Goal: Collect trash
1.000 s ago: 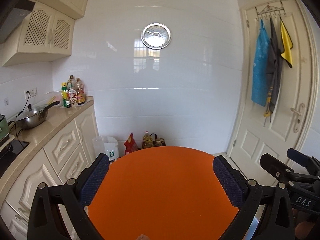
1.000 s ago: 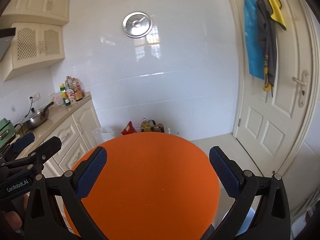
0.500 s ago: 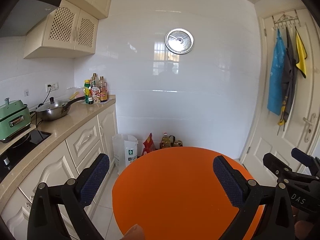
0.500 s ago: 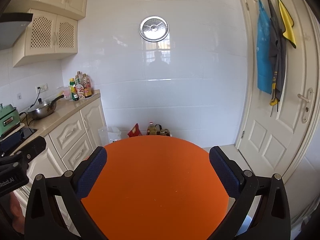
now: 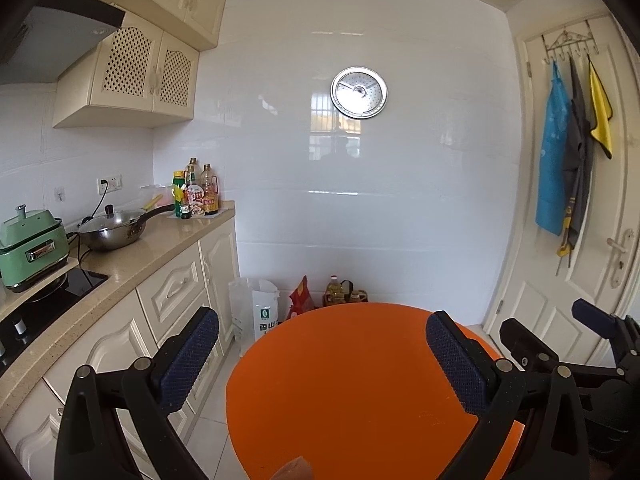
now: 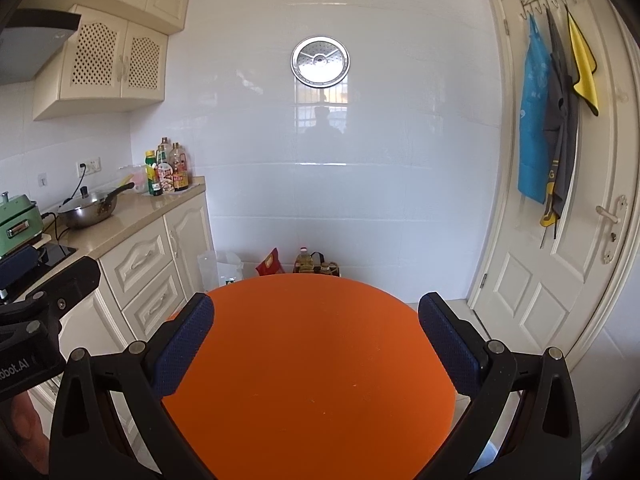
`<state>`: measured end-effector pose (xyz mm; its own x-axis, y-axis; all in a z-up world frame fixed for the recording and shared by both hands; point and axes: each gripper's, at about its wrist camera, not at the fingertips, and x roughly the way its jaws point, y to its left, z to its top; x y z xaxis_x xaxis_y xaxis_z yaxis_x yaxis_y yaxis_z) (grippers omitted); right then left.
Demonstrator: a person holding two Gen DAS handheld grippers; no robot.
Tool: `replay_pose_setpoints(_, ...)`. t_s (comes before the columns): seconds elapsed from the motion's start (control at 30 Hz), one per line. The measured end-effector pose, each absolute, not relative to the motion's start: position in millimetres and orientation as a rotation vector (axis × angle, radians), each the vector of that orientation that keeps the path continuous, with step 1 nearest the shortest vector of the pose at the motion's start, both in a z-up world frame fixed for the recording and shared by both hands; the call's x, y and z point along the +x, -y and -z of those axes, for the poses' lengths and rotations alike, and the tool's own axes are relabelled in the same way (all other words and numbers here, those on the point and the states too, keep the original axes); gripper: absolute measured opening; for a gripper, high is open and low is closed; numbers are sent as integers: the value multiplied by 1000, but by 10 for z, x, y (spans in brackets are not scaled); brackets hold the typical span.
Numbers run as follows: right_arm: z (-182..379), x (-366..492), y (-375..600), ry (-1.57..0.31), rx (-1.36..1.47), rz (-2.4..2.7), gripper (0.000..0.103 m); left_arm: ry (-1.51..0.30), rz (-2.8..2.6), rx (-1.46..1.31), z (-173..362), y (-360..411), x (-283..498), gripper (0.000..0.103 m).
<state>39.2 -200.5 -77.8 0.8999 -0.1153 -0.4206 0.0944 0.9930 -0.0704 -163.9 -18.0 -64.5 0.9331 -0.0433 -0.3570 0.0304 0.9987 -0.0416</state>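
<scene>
- My left tongs (image 5: 322, 354) are spread wide, nothing between the blue pads (image 5: 190, 356); they hang over the orange round table (image 5: 344, 380).
- My right tongs (image 6: 316, 338) are likewise spread and hold nothing, over the same table (image 6: 312, 360).
- Each pair shows at the edge of the other's view: the right one at the right edge of the left view, the left one at the left edge of the right view.
- Trash: I can see none on the bare orange top in either view. A small pale tan thing (image 5: 294, 470) pokes in at the bottom edge of the left view; cut off, I cannot tell what it is.
- Containers: a white bag (image 5: 260, 312) stands open on the floor beside the cupboards (image 5: 176, 284); its inside is not visible. Next to it along the wall are a red packet (image 5: 301, 294) and an oil bottle (image 5: 334, 290), their lower parts hidden by the table edge.
- On the counter (image 5: 160, 242): a wok (image 5: 114, 232) with a lid on, contents hidden; a group of sauce bottles (image 5: 196, 194) at the far end; a green cooker (image 5: 30, 248), closed.
- On the door (image 6: 560, 240): a blue apron (image 6: 532, 120), a grey cloth and a yellow cloth (image 6: 582, 68) hang from hooks.
- The bag's label is only partly readable.
</scene>
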Motion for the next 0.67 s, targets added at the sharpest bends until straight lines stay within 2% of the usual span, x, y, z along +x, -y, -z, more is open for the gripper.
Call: replay_pose_setpoints(0.67, 829, 412, 2063, -449, -33, 122, 103, -370, -6, -83, 643, 319, -1750, 102)
